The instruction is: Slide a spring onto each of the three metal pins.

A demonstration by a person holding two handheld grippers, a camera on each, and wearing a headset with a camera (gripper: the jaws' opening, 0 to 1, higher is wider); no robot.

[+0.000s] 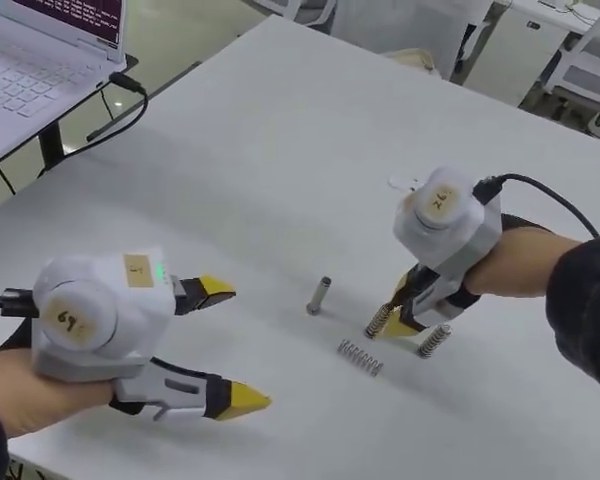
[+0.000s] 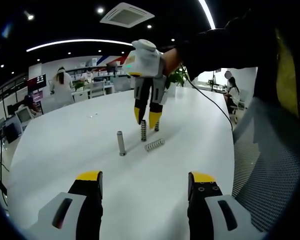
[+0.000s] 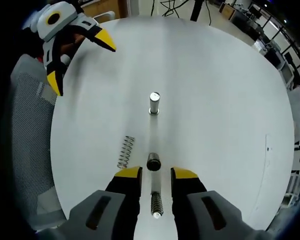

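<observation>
In the head view, the left tongs are hovering released, jaws spread wide, at the near left of the white tabletop. The right tongs are pointing down among two pins that are wearing springs, the first dressed pin and the second dressed pin. A bare pin is standing upright just beside them, on the side toward the left tongs. A loose spring is lying flat near all three, on the person's side.

In the left gripper view, the left tongs are gaping with nothing between the jaws. The bare pin and the loose spring are sitting well ahead of them, with the right tongs hanging just behind.

In the right gripper view, the right tongs are standing slightly parted, grasping nothing. One dressed pin is rising in the gap between the jaws, the other just past the tips. The loose spring is lying just off the tip of the left jaw, its long axis running roughly forward with a slight slant. The bare pin is standing straight ahead on the jaws' centre line. The right hand is clearly the nearer one, so the pick-up looks like a short sideways shift for it.
</observation>
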